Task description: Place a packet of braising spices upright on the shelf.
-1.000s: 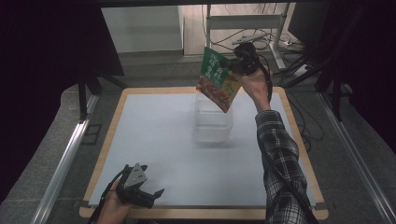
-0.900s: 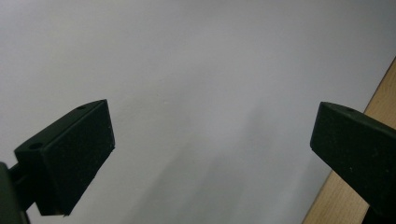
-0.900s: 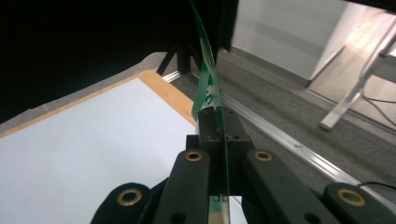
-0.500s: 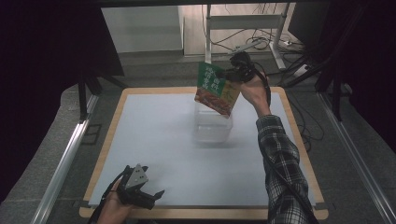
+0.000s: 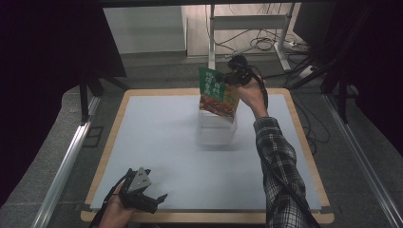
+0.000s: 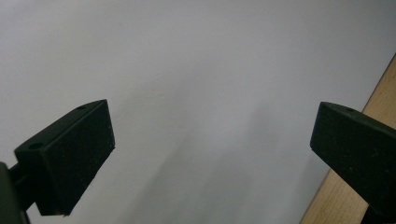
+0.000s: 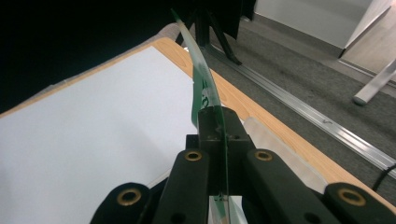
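Note:
A green and red food packet (image 5: 216, 92) hangs upright over a clear plastic box (image 5: 216, 129) that stands on the white table top. My right gripper (image 5: 231, 78) is shut on the packet's upper right edge, held above the box. In the right gripper view the packet (image 7: 205, 88) runs edge-on between the closed jaws, and a bit of the box (image 7: 285, 151) shows below. My left gripper (image 5: 153, 200) rests at the table's near left edge, open, with nothing between its fingers (image 6: 74, 156).
The white table top (image 5: 157, 137) has a wooden rim (image 5: 304, 142). Metal rails run along both sides on the floor. Cables (image 5: 266, 45) and a stand's legs lie beyond the far edge. Dark curtains hang left and right.
My right gripper has turned the packet from tilted to more upright and brought it lower, closer over the clear box. The left gripper has stayed still.

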Motion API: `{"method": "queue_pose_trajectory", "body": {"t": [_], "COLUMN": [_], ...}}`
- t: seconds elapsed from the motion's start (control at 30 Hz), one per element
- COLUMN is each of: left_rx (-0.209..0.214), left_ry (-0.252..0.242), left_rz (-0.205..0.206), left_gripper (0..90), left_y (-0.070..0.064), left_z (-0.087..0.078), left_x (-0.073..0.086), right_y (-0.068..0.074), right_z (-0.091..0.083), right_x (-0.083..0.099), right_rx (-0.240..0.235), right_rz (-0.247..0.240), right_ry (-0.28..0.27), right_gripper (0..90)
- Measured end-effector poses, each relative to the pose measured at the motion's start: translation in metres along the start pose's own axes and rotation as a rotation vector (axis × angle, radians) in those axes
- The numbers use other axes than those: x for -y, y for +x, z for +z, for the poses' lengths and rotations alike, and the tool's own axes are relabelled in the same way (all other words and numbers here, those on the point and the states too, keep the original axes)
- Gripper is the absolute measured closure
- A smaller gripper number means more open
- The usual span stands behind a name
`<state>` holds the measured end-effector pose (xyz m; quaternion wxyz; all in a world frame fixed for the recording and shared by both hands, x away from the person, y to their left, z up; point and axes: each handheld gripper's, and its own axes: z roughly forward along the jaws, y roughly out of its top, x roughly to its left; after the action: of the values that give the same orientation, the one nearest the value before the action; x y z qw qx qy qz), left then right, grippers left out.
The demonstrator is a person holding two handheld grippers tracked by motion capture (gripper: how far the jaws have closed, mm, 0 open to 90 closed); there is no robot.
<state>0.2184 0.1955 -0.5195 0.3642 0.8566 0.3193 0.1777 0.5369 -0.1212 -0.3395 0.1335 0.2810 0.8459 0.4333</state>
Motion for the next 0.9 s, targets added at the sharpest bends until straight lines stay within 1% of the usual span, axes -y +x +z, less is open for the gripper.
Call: {"method": "queue_pose_trajectory", "body": {"t": [0.13, 0.23, 0.33, 0.4, 0.57, 0.6, 0.77, 0.9], "left_rx": [0.0, 0.0, -0.002, -0.003, -0.004, -0.004, -0.004, -0.001], "left_ry": [0.003, 0.003, 0.0, 0.001, 0.0, 0.0, 0.001, 0.004], "left_rz": [0.003, 0.002, -0.001, 0.0, 0.001, 0.001, -0.001, 0.001], "left_gripper": [0.0, 0.0, 0.0, 0.0, 0.0, 0.0, 0.0, 0.0], "left_y": [-0.001, 0.0, 0.0, 0.0, -0.001, -0.001, -0.001, -0.002], "left_z": [0.0, 0.0, -0.001, -0.001, -0.001, -0.001, 0.0, 0.0], "left_x": [0.0, 0.0, 0.0, 0.0, 0.0, 0.0, 0.0, 0.0], "right_y": [0.004, 0.006, 0.007, 0.009, 0.011, 0.011, 0.014, 0.014], "right_z": [0.014, 0.02, 0.02, 0.02, 0.016, 0.015, 0.011, 0.009], "right_x": [0.0, -0.002, -0.004, -0.003, -0.001, -0.001, 0.001, 0.002], "right_rx": [0.025, 0.022, 0.031, 0.045, 0.059, 0.061, 0.071, 0.077], "right_rz": [-0.011, -0.012, -0.023, -0.033, -0.037, -0.034, -0.049, -0.047], "right_ry": [0.031, 0.031, 0.037, 0.034, 0.03, 0.028, 0.024, 0.02], "right_gripper": [88.8, 88.3, 81.9, 75.9, 63.9, 60.2, 49.1, 42.8]}}
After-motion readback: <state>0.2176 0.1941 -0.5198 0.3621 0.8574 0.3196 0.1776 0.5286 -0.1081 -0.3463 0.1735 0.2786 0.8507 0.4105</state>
